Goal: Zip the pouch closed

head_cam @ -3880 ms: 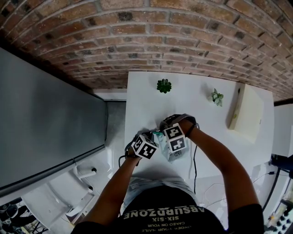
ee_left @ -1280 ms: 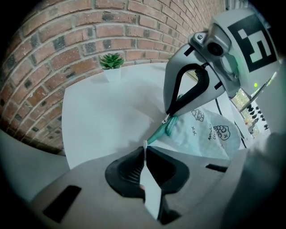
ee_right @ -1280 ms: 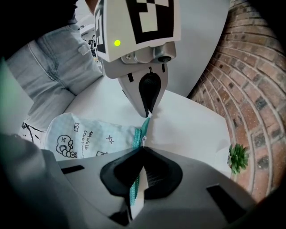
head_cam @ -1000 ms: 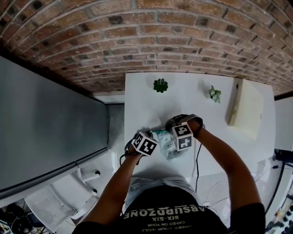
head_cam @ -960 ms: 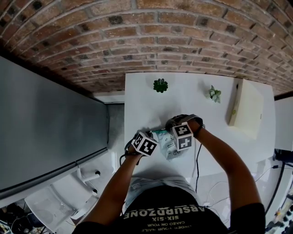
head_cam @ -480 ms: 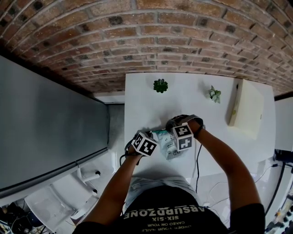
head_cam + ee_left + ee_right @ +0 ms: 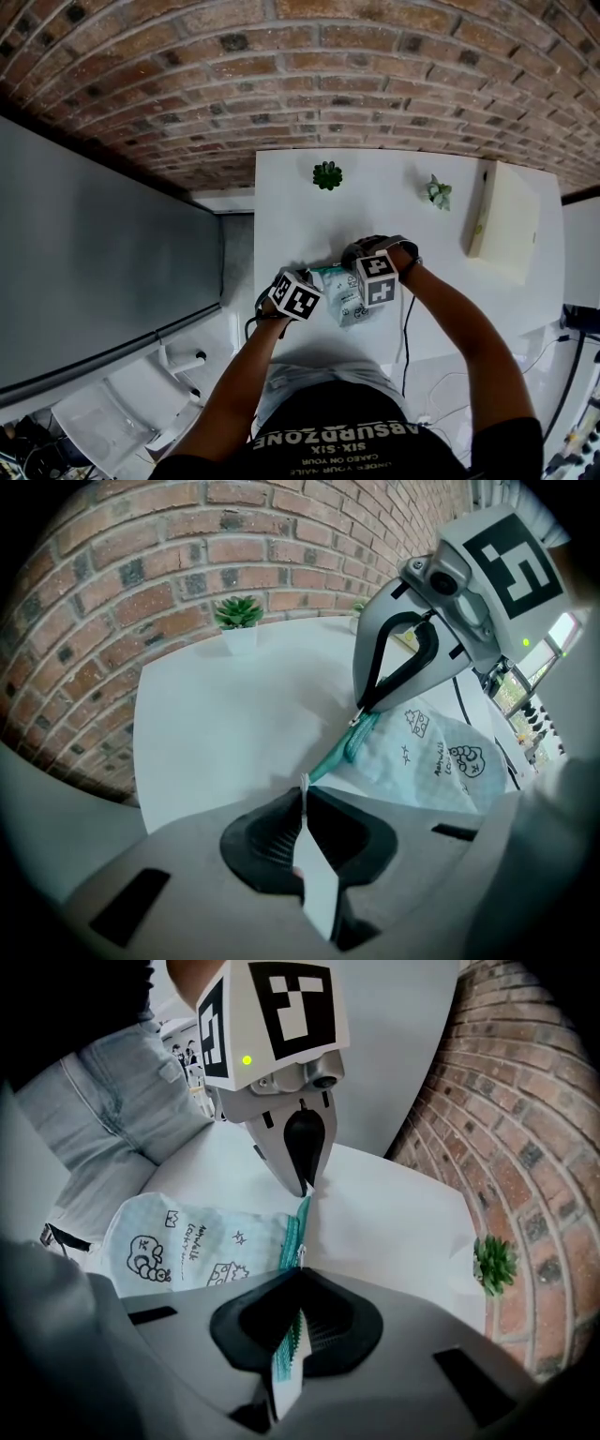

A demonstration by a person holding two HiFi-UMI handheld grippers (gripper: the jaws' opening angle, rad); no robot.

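A pale blue printed pouch (image 7: 343, 298) with a teal zipper (image 7: 330, 758) lies near the front edge of the white table (image 7: 300, 216). My left gripper (image 7: 305, 791) is shut on the white tab at the zipper's end, and shows in the head view (image 7: 312, 282) left of the pouch. My right gripper (image 7: 299, 1276) is shut on the teal zipper (image 7: 292, 1232) at the opposite end and shows in the head view (image 7: 364, 281). The two grippers face each other, with the zipper stretched straight between them. The pouch body (image 7: 178, 1241) hangs towards the person.
Two small potted plants (image 7: 327, 174) (image 7: 438, 192) stand at the back of the table by the brick wall. A cream box (image 7: 506, 223) lies at the right. A black cable (image 7: 403, 328) runs off the front edge. A grey panel (image 7: 94, 253) borders the left.
Since the oldest frame my right gripper has moved right, away from the left one, and more of the pouch shows between them. Over the last second nothing has visibly moved.
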